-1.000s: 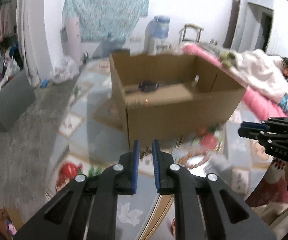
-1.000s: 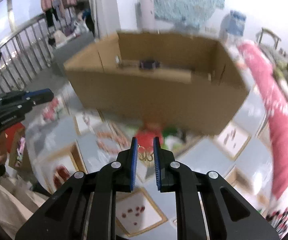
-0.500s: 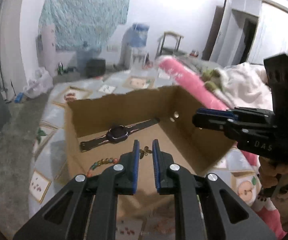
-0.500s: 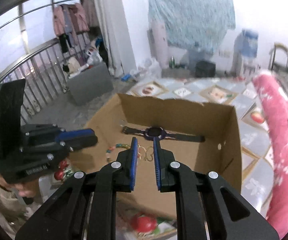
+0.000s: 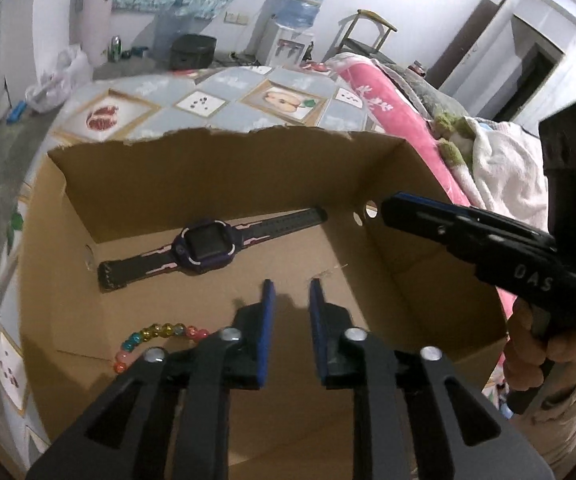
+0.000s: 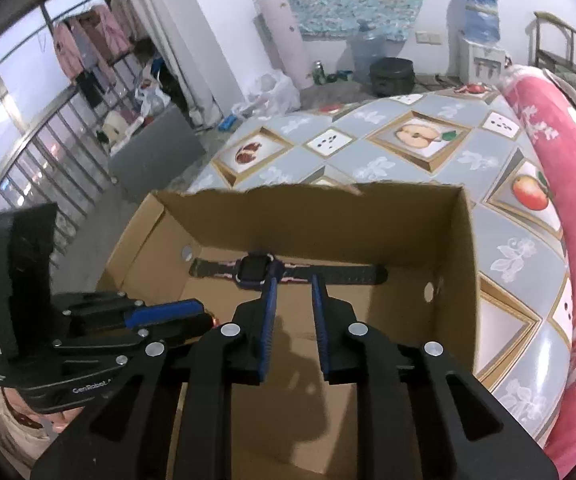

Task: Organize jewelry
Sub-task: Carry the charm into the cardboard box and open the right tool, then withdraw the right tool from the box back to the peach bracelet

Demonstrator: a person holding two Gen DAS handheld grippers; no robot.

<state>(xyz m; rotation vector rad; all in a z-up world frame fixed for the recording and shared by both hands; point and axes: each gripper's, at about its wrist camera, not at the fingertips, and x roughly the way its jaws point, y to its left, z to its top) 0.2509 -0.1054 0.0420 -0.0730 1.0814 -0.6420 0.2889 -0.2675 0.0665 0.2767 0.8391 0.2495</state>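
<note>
An open cardboard box (image 5: 428,248) (image 6: 452,240) stands on the tiled mat. On its floor lies a dark purple smartwatch (image 5: 207,246) (image 6: 253,269) along the back wall. A string of coloured beads (image 5: 155,336) lies at the front left, partly behind my left gripper. My left gripper (image 5: 290,292) is open and empty above the box floor. My right gripper (image 6: 292,288) is open and empty above the box, near the watch. Each gripper shows from the side in the other's view (image 5: 392,206) (image 6: 195,308). No earrings show.
The mat with fruit pictures (image 6: 416,136) lies under the box. A pink blanket (image 6: 568,168) runs along the right. A water dispenser (image 5: 300,20), a chair (image 5: 368,32) and a dark pot (image 6: 392,74) stand at the far wall. A railing (image 6: 19,160) is on the left.
Both grippers were shut on small gold earrings and rose over the box. Now both have opened and the earrings are out of sight. Both grippers have dipped lower into the box.
</note>
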